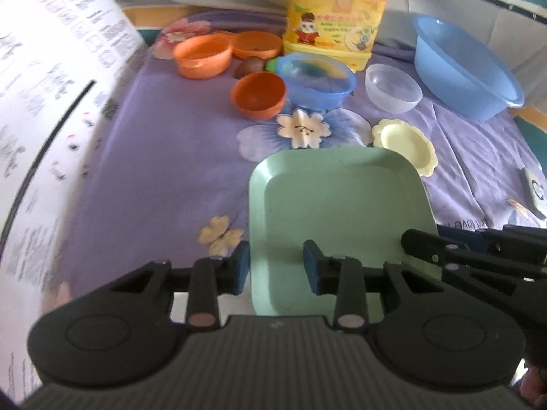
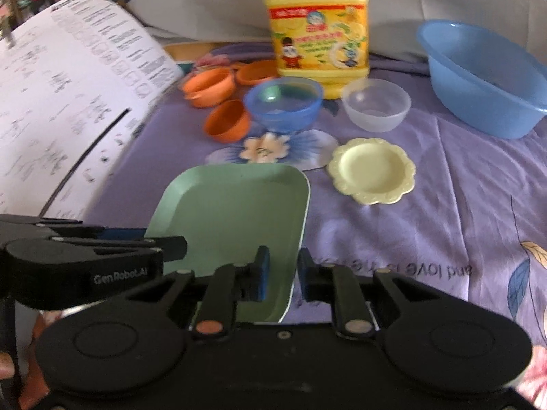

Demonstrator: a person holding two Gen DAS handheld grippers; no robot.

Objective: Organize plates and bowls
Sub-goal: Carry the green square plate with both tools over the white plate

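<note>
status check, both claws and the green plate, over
Left claw and right claw each clamp a side rim of the green square plate. Plate lifted, tilted. Yellow scalloped dish just ahead.

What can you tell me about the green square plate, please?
The green square plate is pale green with rounded corners, a raised rim and a flat, empty middle; it looks like matte plastic. It is tilted over the purple floral cloth. The left gripper straddles its left rim, the right gripper its right rim.
</note>
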